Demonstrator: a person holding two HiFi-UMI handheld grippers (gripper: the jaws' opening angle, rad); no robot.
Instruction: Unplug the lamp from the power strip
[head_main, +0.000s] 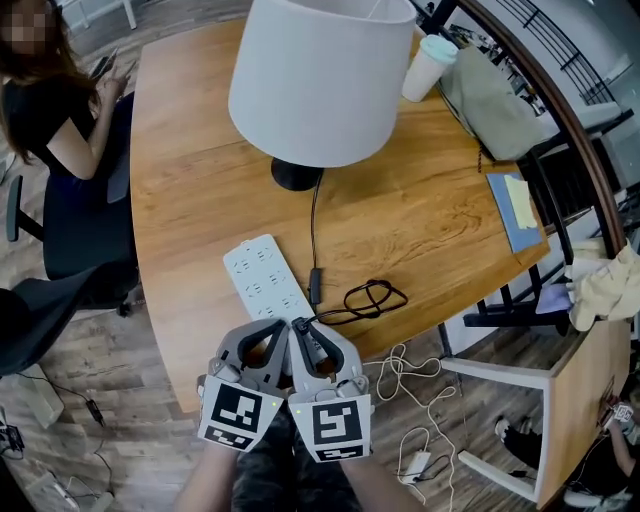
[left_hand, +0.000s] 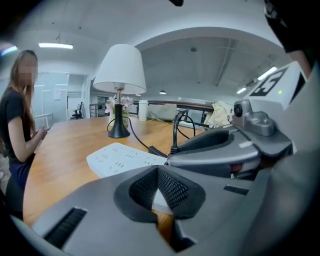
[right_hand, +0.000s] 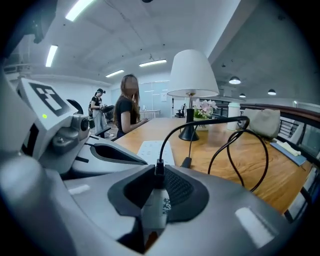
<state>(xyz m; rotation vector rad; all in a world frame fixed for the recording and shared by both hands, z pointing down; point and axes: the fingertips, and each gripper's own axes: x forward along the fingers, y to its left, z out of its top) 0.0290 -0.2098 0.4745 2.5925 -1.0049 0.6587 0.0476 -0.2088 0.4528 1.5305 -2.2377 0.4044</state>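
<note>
Two grippers sit side by side in your hands at the near edge of the light wooden table (head_main: 190, 210), their tips close together over the near end of the flat white power strip (head_main: 262, 275). Your right gripper (right_hand: 157, 172) is clamped on the small white plug (right_hand: 156, 210). Its ribbed black pads (right_hand: 177, 187) press on the plug from both sides, so the jaws stand only as far apart as the plug is thick. The thin black cable (right_hand: 200, 125) rises from the plug's top and arcs away toward the table lamp with the white tapered shade (right_hand: 192, 75). No view shows whether the plug's pins sit in the strip or clear of it. Your left gripper (left_hand: 157, 170) is closed, its pad tips meeting with nothing between them. The strip's near end shows right behind those tips, and you cannot tell whether they touch it. From above, the cable runs from the plug through a loose coil (head_main: 372, 297) and a black inline switch (head_main: 315, 285) to the lamp's round black base (head_main: 296, 175). The lamp stands upright near the table's middle, beyond the strip's far end. A white paper cup with a pale green lid (head_main: 428, 62) stands near the far right edge, and a person in dark clothes (head_main: 55, 110) sits at the table's left side.
</note>
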